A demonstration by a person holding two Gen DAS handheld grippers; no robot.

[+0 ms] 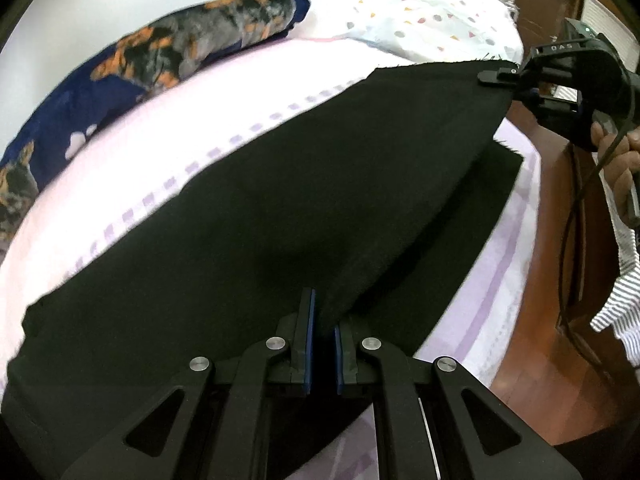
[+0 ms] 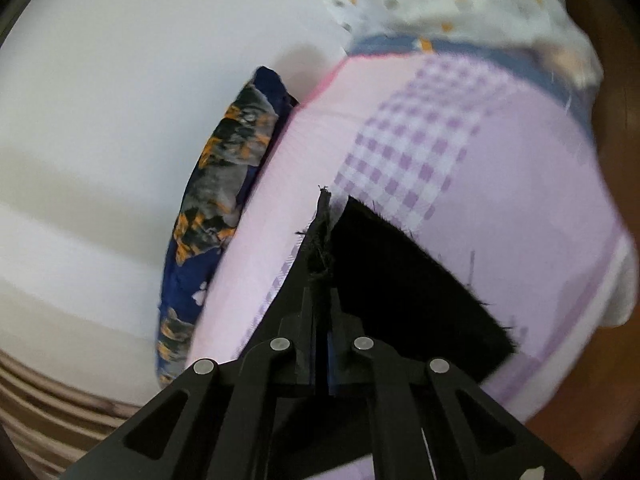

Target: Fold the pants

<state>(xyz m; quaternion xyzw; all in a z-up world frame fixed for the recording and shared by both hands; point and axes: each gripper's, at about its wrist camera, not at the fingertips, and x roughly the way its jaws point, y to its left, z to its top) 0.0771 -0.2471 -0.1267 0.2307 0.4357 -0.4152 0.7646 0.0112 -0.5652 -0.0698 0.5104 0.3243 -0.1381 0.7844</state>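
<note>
Black pants (image 1: 248,216) lie spread on a bed with a pink and lilac checked sheet (image 1: 152,152). My left gripper (image 1: 323,320) is shut on the near edge of the top pant leg and lifts it. My right gripper (image 1: 496,77), seen at the far right of the left wrist view, is shut on the far hem of the same leg. In the right wrist view my right gripper (image 2: 320,296) pinches the frayed black hem (image 2: 320,232), raised above the other leg (image 2: 400,280) lying flat on the sheet (image 2: 500,200).
A navy pillow with orange and grey print (image 1: 160,60) lies along the bed's far side by a white wall. A white dotted cloth (image 1: 432,16) sits at the bed's end. Brown wooden furniture (image 1: 560,320) borders the right edge. A striped cloth (image 1: 620,304) hangs there.
</note>
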